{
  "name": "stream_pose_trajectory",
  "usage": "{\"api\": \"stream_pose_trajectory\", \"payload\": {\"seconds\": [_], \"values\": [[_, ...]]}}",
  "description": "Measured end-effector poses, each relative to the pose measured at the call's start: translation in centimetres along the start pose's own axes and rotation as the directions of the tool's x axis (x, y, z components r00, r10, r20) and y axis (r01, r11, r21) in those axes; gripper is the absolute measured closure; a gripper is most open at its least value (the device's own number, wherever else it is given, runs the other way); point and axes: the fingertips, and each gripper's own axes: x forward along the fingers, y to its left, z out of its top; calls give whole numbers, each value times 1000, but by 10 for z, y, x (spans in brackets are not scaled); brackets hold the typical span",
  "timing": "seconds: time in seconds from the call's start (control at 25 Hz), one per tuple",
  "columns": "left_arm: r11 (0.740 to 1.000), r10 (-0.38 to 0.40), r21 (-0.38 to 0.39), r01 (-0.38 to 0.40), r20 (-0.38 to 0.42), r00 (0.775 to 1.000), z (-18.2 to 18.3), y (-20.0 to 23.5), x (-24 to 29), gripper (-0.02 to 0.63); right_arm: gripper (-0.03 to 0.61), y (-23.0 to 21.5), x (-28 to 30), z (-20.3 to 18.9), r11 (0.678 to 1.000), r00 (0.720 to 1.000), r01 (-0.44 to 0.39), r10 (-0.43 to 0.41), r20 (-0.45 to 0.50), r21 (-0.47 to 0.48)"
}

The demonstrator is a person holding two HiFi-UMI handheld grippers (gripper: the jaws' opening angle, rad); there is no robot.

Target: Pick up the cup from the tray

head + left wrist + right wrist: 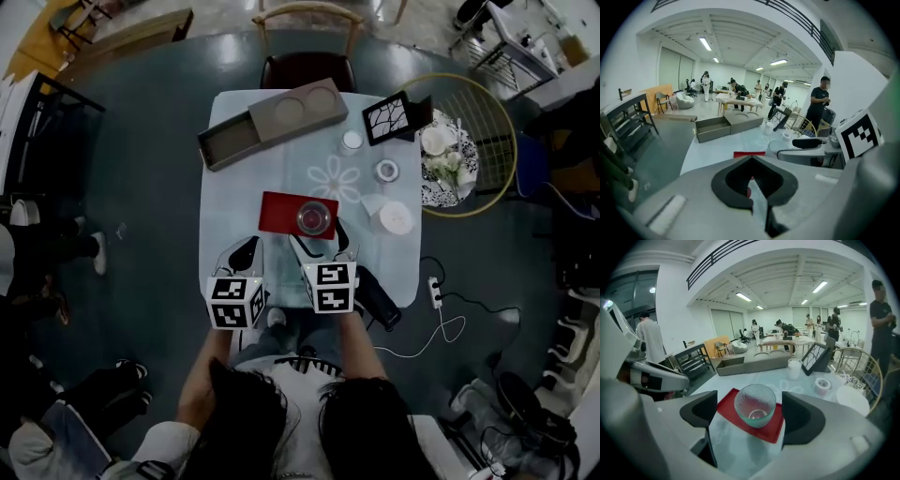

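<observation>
A clear dimpled glass cup (314, 217) (755, 405) stands upright on a flat red tray (281, 212) (774, 432) in the middle of the pale table (234, 187). My right gripper (322, 240) (749, 403) is open at the tray's near edge. Its black pads (699, 411) flank the cup without touching it. My left gripper (242, 253) (752, 161) hovers left of the tray near the table's front edge, its jaws together with nothing held. Only a strip of the red tray (749, 153) shows past it, with the right gripper (811, 143) alongside.
A long grey box (267, 122) with two round hollows lies at the table's back. A framed picture (389, 117), small white cup (352, 141), tape roll (386, 171) and white dish (396, 217) sit at the right. A wire basket table (478, 141) stands beyond; people work far off.
</observation>
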Motion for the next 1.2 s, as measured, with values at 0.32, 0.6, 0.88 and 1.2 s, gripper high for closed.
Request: {"api": "stream_pose_trajectory", "payload": {"seconds": [0.32,0.6,0.88,1.2], "values": [[1000,11,-20,-11,-39,999,-3,7,24,614,126,-3,27,-3,999,999,-14,13,-37,-46],[1000,9,-15,-10,-57,998,-3,10,31,614,124,-4,44,-10,998,997,-17,12,-78,-62],[999,23,-24,-25,-65,998,-6,16,31,614,163,-9,50,-15,998,995,-3,-3,-97,-66],[998,29,-47,-32,-57,998,-8,18,26,614,172,-7,47,-16,997,995,-15,7,-104,-75]]}}
